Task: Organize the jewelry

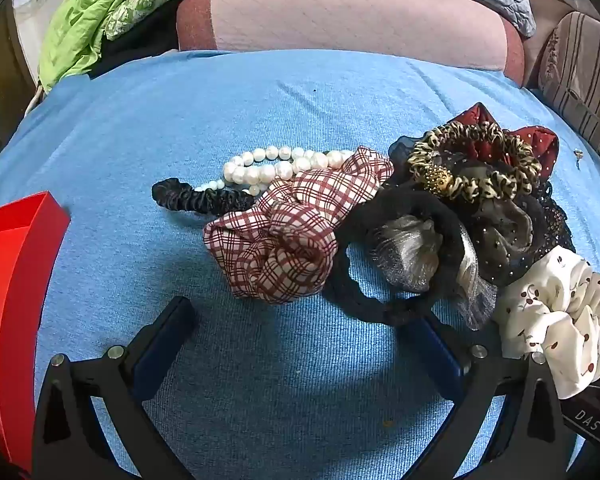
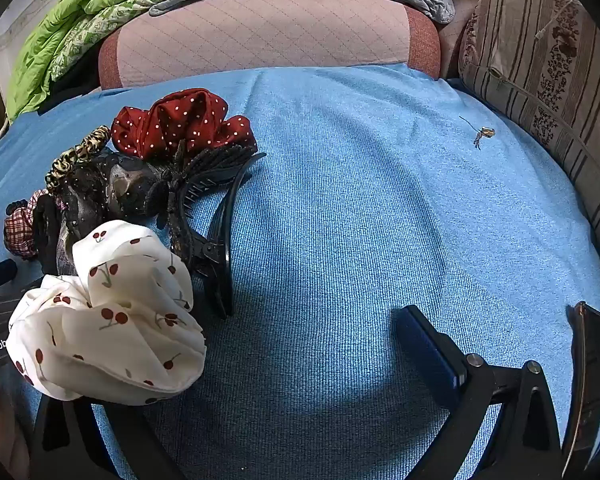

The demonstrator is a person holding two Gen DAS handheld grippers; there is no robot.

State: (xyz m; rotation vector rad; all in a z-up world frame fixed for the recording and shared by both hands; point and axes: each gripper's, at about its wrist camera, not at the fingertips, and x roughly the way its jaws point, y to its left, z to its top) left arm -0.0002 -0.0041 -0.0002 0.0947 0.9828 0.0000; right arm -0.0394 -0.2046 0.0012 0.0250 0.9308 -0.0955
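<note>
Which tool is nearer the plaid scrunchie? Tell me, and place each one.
Left. The left tool stands open right in front of the plaid scrunchie, which lies just beyond its fingertips. The right tool sits further off, with the cherry-print scrunchie and the pile between.

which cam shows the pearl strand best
The left wrist view: the pearl strand lies in plain sight on the blue cloth, partly under the plaid scrunchie. The right wrist view shows none of it.
</note>
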